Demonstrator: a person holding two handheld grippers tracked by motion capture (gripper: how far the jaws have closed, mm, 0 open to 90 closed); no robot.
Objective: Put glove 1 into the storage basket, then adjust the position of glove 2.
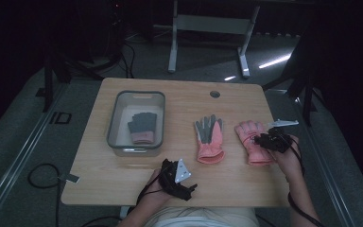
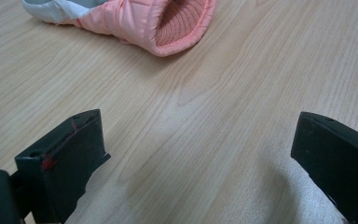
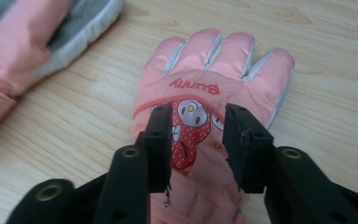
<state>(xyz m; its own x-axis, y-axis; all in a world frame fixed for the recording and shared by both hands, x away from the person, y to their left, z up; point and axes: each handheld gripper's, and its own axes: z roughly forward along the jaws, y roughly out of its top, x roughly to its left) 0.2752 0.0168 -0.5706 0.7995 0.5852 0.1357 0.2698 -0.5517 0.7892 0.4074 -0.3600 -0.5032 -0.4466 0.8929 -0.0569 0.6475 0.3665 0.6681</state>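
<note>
- We hold the right gripper (image 1: 261, 140) over the right glove (image 1: 251, 142), which lies flat on the table (image 1: 123, 179) near its right edge, fingers pointing away from us.
- In the right gripper view the glove (image 3: 214, 79) is back up — pink, with a red cartoon patch and red lettering below the fingers.
- The right jaws stand a little apart, one on each side of the patch, just above the cloth; no fabric is pinched between them, and we can't tell whether the tips touch it.
- The middle glove (image 1: 209, 137) lies palm up, grey palm showing, just beside the right one and apart from it; a part of it shows at the upper left of the right gripper view (image 3: 28, 37).
- We keep the left gripper (image 1: 182, 182) low at the near edge of the table, its jaws wide with only bare wood between them.
- In the left gripper view the cuff of the middle glove (image 2: 168, 23) lies ahead, well clear of the jaws.
- A bin (image 1: 116, 118) sits on the left half of the table — inside it lies a grey glove (image 1: 142, 126) with a pink cuff.
</note>
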